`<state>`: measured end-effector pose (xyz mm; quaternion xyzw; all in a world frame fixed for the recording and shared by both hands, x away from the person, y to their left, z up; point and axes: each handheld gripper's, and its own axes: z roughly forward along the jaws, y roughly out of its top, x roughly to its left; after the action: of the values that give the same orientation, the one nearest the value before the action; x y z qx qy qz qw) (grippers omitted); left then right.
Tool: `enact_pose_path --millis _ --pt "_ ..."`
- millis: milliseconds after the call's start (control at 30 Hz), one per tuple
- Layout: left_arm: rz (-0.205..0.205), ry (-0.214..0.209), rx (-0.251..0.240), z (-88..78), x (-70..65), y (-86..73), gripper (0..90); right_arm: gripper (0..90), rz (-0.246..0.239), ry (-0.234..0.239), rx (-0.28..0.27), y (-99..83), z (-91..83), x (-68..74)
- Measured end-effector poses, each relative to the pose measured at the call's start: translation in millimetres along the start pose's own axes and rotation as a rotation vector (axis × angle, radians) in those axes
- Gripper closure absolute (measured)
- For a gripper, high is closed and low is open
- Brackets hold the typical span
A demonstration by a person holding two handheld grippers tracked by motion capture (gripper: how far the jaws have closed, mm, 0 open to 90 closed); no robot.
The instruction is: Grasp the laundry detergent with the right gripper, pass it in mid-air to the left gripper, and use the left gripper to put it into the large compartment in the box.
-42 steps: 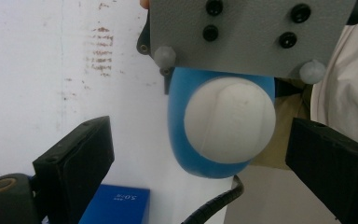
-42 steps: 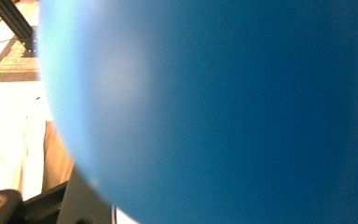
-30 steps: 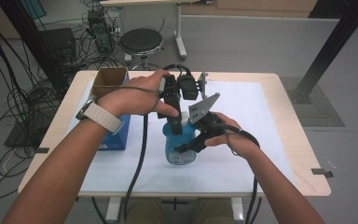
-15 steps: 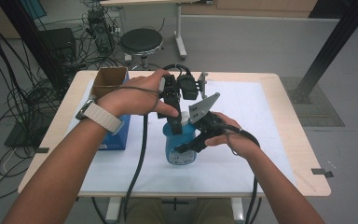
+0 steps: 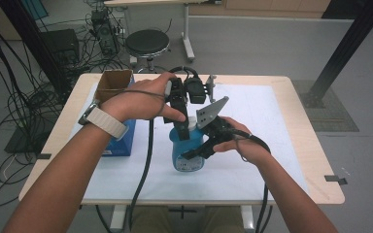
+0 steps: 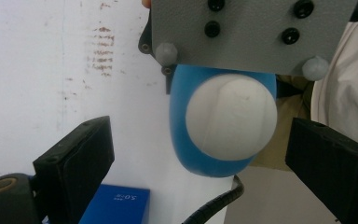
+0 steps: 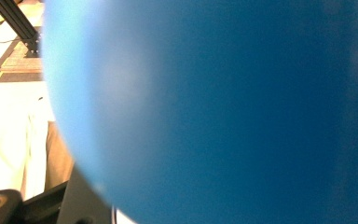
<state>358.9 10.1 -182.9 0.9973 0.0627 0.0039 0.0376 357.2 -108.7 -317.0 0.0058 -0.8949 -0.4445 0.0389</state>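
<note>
Two hand-held grippers meet at one blue plastic bottle with a white round cap (image 5: 188, 151), which stands upright near the middle of the white-covered wooden surface (image 5: 272, 121) in the high view. The left gripper (image 5: 180, 120) hangs directly above the bottle's cap, pointing down, with the left hand (image 5: 141, 103) behind it. The right gripper (image 5: 200, 148) comes at the bottle from its right side, low on the body, held by the right hand (image 5: 238, 143). A blue rectangular box (image 5: 121, 141) lies left of the bottle, and an open brown cardboard box (image 5: 112, 82) stands beyond that.

In the left gripper view, the white cap (image 6: 230, 116) sits between the two black fingers (image 6: 74, 163) with clear space on both sides: they stand open around it, not touching. The right gripper's grey plate (image 6: 256, 32) sits just above the bottle in this picture.

In the right gripper view, the bottle's blue wall (image 7: 223, 112) is pressed up close and blurred; the right fingers are closed on the bottle's body.
</note>
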Motion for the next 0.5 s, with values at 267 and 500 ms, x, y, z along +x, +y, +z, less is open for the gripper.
enact_pose_path --millis 267,500 --pt "0.000 0.000 -0.001 0.0 -0.1 -0.3 8.3 42.9 0.002 0.002 0.001 0.4 0.6 0.4" --pt "-0.001 0.001 -0.001 0.1 -0.3 -0.2 8.2 42.8 0.002 0.001 0.003 0.2 0.2 0.4"
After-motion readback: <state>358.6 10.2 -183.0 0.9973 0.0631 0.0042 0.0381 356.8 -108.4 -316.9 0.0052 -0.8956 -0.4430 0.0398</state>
